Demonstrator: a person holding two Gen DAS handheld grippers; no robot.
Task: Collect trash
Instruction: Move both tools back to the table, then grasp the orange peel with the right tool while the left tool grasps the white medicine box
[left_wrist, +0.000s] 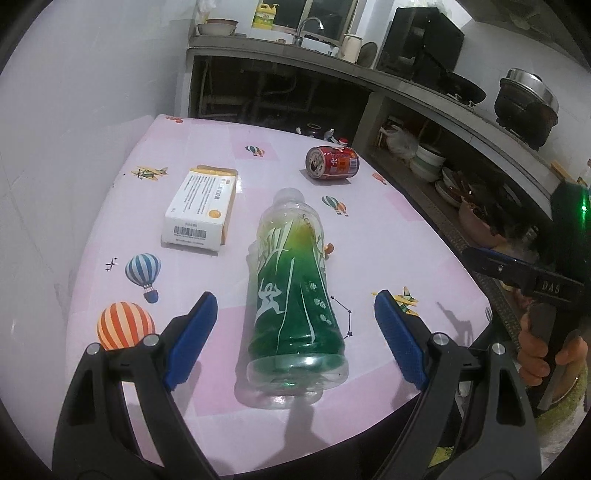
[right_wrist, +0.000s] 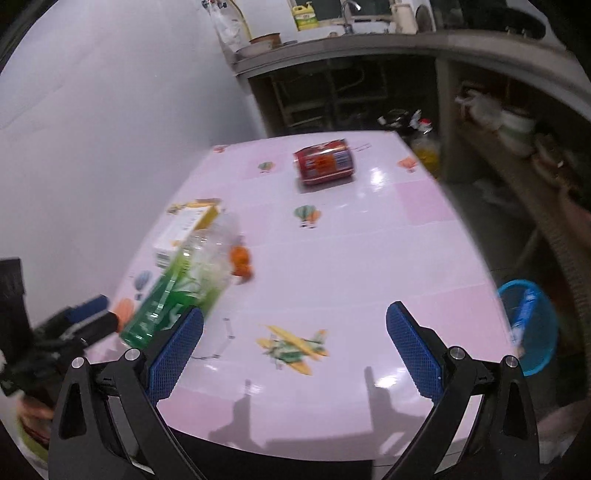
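Left tongs (left_wrist: 295, 325) spread w/ green bottle (left_wrist: 295, 295) lying between on my pink desk (left_wrist: 388, 229), not pinched; right tongs (right_wrist: 295, 339) spread, nothing between, red can (right_wrist: 323, 164) further back.

green bottle (left_wrist: 291, 295), red can (left_wrist: 332, 162) lying flat

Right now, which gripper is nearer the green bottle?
Left. The left gripper straddles the green bottle, open fingers either side of its base, not touching. The right gripper is open over bare tablecloth, the bottle off beyond its left finger.
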